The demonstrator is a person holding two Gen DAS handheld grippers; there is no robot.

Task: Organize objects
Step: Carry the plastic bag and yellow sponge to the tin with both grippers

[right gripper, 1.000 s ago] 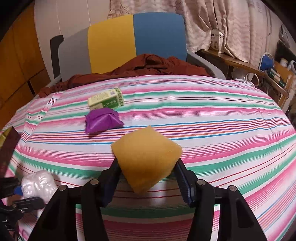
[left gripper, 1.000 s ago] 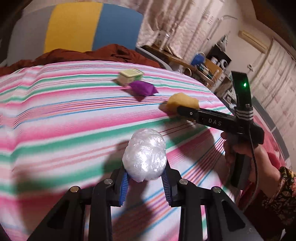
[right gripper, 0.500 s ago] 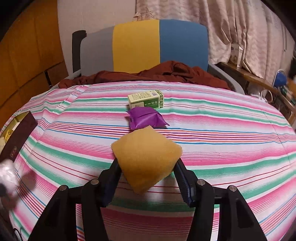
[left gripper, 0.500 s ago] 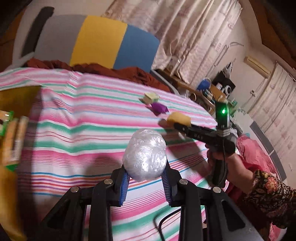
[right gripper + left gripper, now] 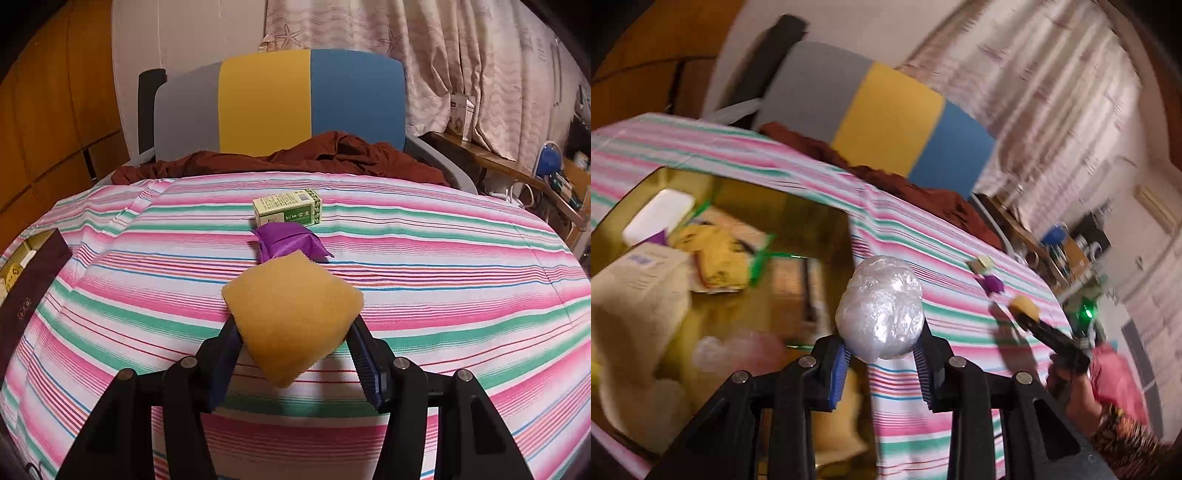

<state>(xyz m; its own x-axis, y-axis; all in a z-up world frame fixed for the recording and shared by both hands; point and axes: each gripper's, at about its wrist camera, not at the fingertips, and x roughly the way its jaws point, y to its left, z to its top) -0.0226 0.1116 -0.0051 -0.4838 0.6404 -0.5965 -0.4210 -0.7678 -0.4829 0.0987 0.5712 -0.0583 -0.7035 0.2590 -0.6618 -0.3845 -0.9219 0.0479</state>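
Note:
My left gripper (image 5: pixel 882 363) is shut on a crumpled clear plastic ball (image 5: pixel 881 308), held above the right edge of an open gold-lined box (image 5: pixel 798 229). The box holds a white case (image 5: pixel 659 216), a yellow packet (image 5: pixel 714 254) and a beige carton (image 5: pixel 639 291). My right gripper (image 5: pixel 293 356) is shut on a yellow sponge (image 5: pixel 293 319) above the striped cloth (image 5: pixel 443 280); it also shows in the left wrist view (image 5: pixel 1027 314). A purple pouch (image 5: pixel 290 242) and a green-white small box (image 5: pixel 288 208) lie beyond the sponge.
A grey, yellow and blue chair (image 5: pixel 273 103) with brown cloth (image 5: pixel 295 155) stands behind the table. The box's dark lid (image 5: pixel 29 291) lies at the left edge. A cluttered shelf (image 5: pixel 517 170) and curtains are at the right.
My left gripper has swung left with the plastic ball, bringing the open box into view. My right gripper with the sponge has drifted slightly left; the purple pouch now sits straight ahead.

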